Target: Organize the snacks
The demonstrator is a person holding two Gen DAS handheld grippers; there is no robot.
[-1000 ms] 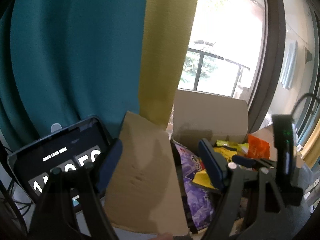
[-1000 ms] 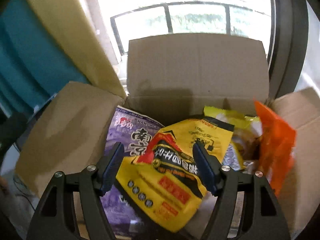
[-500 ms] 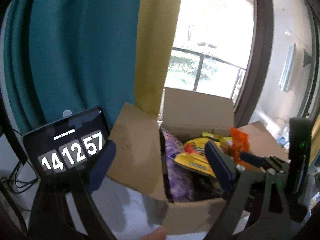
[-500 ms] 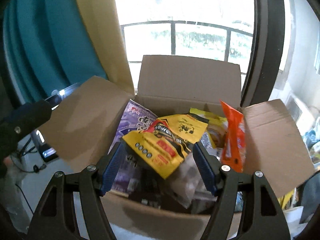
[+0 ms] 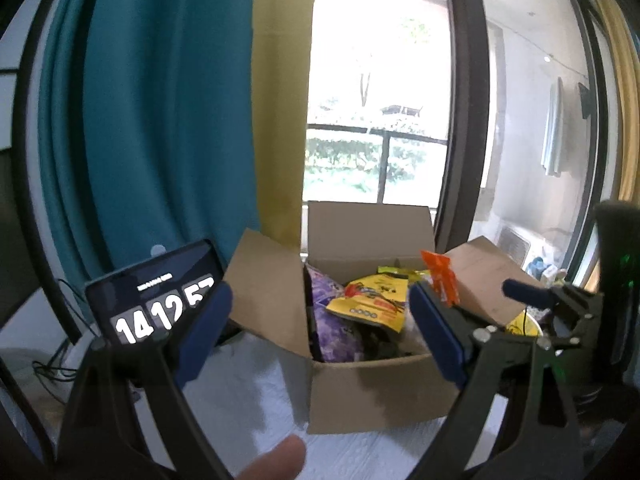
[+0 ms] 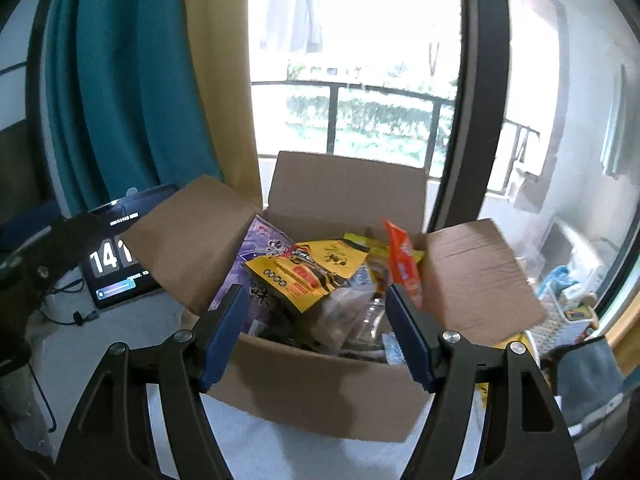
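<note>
Both tools have drawn back from the cardboard box (image 6: pixel 320 392): the right tool (image 6: pixel 316 332) and left tool (image 5: pixel 320 336) hang spread and empty before it. The yellow snack bag (image 6: pixel 308 276) stays atop the pile inside, beside the orange packet (image 6: pixel 404 264).

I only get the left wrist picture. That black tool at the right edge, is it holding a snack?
Observer: No. The right gripper has its jaws open and nothing between them, in front of the cardboard box.
Operator: What lies under the yellow packet?
Observer: A brownish bag, with a clear wrapper beside it.
Operator: Anything below the clock digits?
Observer: Yes, the tablet shows a pale progress bar there.
</note>
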